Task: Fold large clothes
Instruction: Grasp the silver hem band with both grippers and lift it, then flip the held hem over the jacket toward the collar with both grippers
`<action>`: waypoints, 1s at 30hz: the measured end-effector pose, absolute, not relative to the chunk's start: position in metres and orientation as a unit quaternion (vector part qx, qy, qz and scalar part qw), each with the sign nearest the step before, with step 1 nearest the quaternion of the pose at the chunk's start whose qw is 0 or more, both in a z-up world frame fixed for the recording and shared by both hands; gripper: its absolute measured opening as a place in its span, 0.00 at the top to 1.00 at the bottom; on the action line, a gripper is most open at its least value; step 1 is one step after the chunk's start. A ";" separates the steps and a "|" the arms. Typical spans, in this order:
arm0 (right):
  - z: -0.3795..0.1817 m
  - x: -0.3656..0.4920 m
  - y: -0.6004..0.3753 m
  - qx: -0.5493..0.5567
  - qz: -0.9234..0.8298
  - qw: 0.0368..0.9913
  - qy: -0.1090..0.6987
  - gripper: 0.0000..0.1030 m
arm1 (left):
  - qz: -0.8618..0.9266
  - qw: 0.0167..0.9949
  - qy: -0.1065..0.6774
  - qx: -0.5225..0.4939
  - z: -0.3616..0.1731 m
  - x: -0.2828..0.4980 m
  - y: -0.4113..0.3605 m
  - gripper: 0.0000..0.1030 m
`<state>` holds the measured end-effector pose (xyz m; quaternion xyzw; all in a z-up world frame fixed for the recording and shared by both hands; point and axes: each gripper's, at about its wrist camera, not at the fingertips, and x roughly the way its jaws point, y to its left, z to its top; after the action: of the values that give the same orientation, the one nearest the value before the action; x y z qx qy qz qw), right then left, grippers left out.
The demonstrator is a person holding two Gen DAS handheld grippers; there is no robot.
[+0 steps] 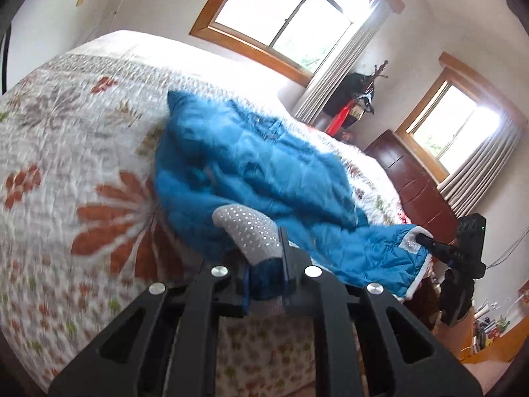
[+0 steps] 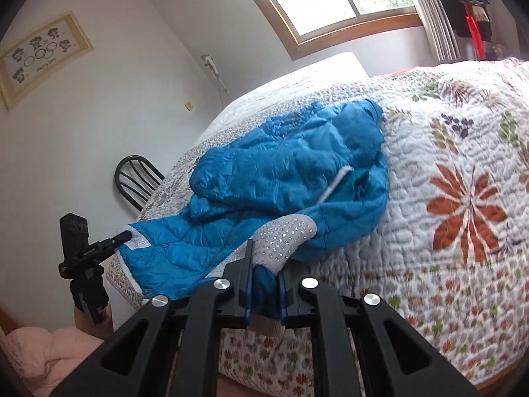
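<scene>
A blue quilted jacket lies crumpled on a bed under a floral quilt. In the left wrist view my left gripper is shut on a blue edge of the jacket with grey dotted trim. To the right, my right gripper pinches another trimmed corner, lifted off the bed edge. In the right wrist view my right gripper is shut on the jacket at its grey dotted trim. My left gripper holds the corner at the left. The fabric stretches between the two grips.
The quilt spreads wide to the right of the jacket. A dark wooden dresser stands beyond the bed's far side, under a window. A black metal chair stands by the wall, and pink cloth lies low at the left.
</scene>
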<state>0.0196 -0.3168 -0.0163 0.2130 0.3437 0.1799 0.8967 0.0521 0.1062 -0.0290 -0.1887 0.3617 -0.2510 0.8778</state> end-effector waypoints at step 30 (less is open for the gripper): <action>-0.082 0.393 -0.407 0.348 0.086 0.791 0.497 0.90 | -0.172 0.806 0.487 -0.290 -0.086 0.442 0.081 0.88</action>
<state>0.3930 -0.4068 -0.0818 0.3475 0.4970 0.0856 0.7905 0.4418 0.0809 -0.0864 -0.2898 0.4870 -0.1723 0.8057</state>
